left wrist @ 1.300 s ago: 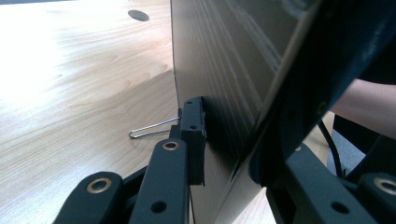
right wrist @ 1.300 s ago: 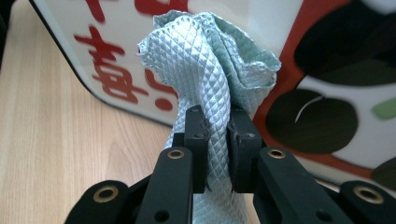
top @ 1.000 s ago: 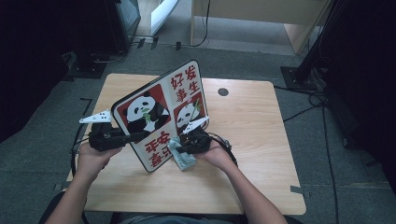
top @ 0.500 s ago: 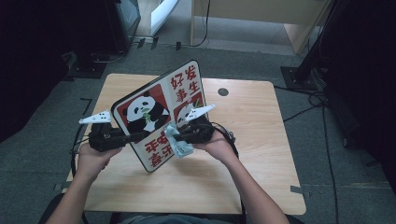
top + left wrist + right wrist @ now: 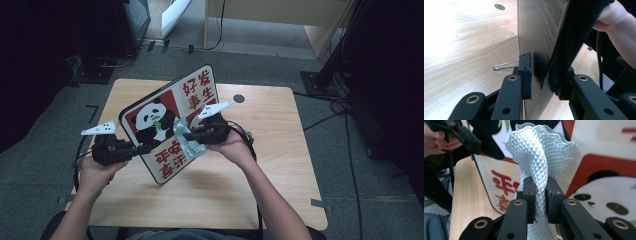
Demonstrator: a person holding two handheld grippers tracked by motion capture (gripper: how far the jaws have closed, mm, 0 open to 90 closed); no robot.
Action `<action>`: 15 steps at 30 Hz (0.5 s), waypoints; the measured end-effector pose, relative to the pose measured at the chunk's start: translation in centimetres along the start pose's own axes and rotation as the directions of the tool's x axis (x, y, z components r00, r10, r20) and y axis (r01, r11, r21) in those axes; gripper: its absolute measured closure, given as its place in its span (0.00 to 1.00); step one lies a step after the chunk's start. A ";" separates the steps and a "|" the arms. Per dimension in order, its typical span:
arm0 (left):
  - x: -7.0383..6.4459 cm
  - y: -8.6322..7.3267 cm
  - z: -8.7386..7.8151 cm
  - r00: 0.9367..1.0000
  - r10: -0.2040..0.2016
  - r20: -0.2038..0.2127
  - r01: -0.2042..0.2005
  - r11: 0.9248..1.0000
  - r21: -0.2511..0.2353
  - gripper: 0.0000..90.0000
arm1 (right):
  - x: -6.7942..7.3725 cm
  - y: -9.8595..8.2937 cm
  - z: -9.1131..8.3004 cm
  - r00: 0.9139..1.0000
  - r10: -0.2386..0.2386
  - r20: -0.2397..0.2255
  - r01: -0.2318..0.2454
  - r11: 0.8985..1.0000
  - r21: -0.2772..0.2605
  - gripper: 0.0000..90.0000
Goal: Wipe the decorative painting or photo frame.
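Note:
A flat panda board (image 5: 170,120) with red Chinese characters is held tilted above the wooden table (image 5: 280,165). My left gripper (image 5: 142,148) is shut on its left edge; the left gripper view has the board's edge (image 5: 541,62) clamped between the jaws. My right gripper (image 5: 187,135) is shut on a pale grey-green quilted cloth (image 5: 187,145), pressed against the board's printed face. In the right gripper view the cloth (image 5: 540,162) bunches up from between the jaws in front of the panda board (image 5: 604,170).
A round cable hole (image 5: 239,98) lies at the table's far side. A metal paper clip (image 5: 504,65) lies on the tabletop under the board. Cables (image 5: 325,107) run over the floor at right. Dark furniture stands at the far left.
The board has lifted and tilted more upright. My right gripper with the cloth has moved up and left across the board's face.

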State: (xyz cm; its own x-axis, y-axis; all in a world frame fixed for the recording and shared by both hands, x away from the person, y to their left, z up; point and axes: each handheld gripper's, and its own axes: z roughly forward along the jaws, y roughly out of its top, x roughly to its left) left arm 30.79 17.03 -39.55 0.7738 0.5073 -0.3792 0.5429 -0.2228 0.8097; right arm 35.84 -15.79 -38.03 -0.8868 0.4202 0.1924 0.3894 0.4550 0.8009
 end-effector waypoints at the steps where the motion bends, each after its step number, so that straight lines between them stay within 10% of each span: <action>1: 0.0 -0.1 -0.1 1.000 -0.002 0.000 0.002 1.000 -0.004 0.80 | -0.1 0.2 -0.1 1.000 -0.002 -0.004 0.002 1.000 -0.001 0.90; 15: -0.5 -0.2 -0.7 0.999 0.006 -0.049 -0.006 1.000 -0.005 0.86 | 0.5 4.8 -1.3 0.997 -0.071 -0.017 0.069 0.994 -0.085 0.90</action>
State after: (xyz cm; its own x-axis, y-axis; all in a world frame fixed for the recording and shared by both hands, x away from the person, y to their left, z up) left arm 30.06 17.43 -39.22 0.7602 0.5460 -0.3521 0.5363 -0.2214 0.8145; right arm 36.91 -14.36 -33.37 -0.9162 0.3734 0.1453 0.3049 0.4145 0.8575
